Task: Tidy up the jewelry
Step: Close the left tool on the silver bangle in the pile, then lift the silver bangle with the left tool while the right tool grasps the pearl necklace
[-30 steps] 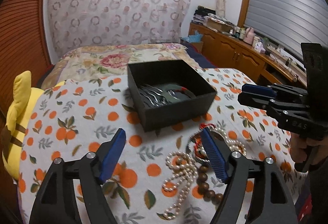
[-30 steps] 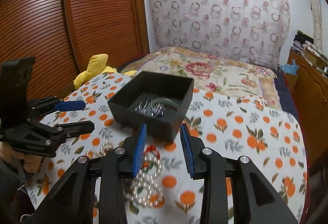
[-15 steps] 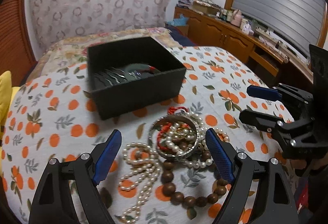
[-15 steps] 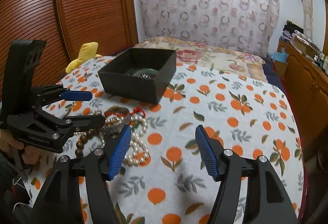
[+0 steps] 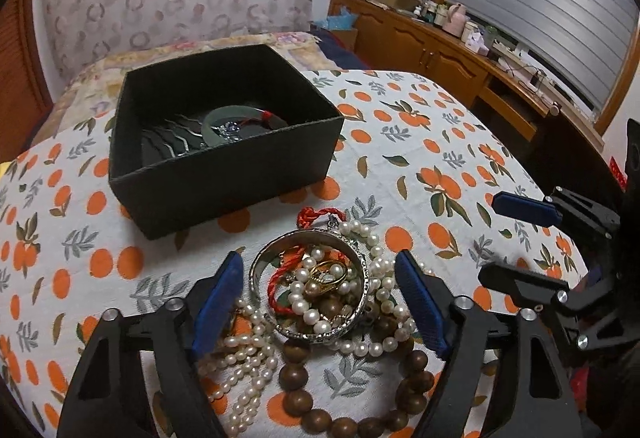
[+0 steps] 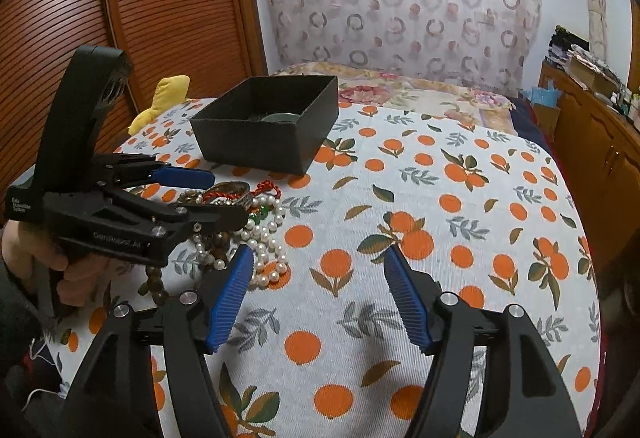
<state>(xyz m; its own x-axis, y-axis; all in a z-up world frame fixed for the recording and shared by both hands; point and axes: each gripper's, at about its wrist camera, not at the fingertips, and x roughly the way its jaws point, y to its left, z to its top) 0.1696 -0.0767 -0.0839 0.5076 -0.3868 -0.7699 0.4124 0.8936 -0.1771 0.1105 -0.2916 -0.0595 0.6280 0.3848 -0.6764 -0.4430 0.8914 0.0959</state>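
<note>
1. Left tongs [image 5: 318, 302]: spread wide, blue ribbed pads either side of the silver bangle [image 5: 310, 288], nothing pinched yet. A second ago they sat further back and left, with the pile off to one side; now the bangle is centred between the pads. Reads as a lined-up approach with the grasp pending.
2. Right tongs [image 6: 320, 298]: spread, empty, over bare cloth right of the pile. A second ago they were narrower and close to the black box [image 5: 224, 141]; since then they have pulled back and opened. I'd guess the right side just finished a drop and the left takes the next item.
3. Jewelry pile [image 6: 240, 222]: sits near the front edge of the desk [image 5: 400, 157], just in front of the box. The bangle is a rigid metal ring with an embossed rim. Inside and under it are pearl strands [image 5: 244, 362], a red cord [image 5: 280, 278], gold rings and a brown wooden bead bracelet [image 5: 304, 382].
4. Handling: the round, loose strands are tangled through the bangle, so lifting it will likely drag pearls along.
5. Box: matte black, open-topped, at mid-desk. It already holds a pale green bangle [image 5: 224, 117] and wavy metal hairpins.
6. Desk cloth: woven, with an orange-fruit print.
</note>
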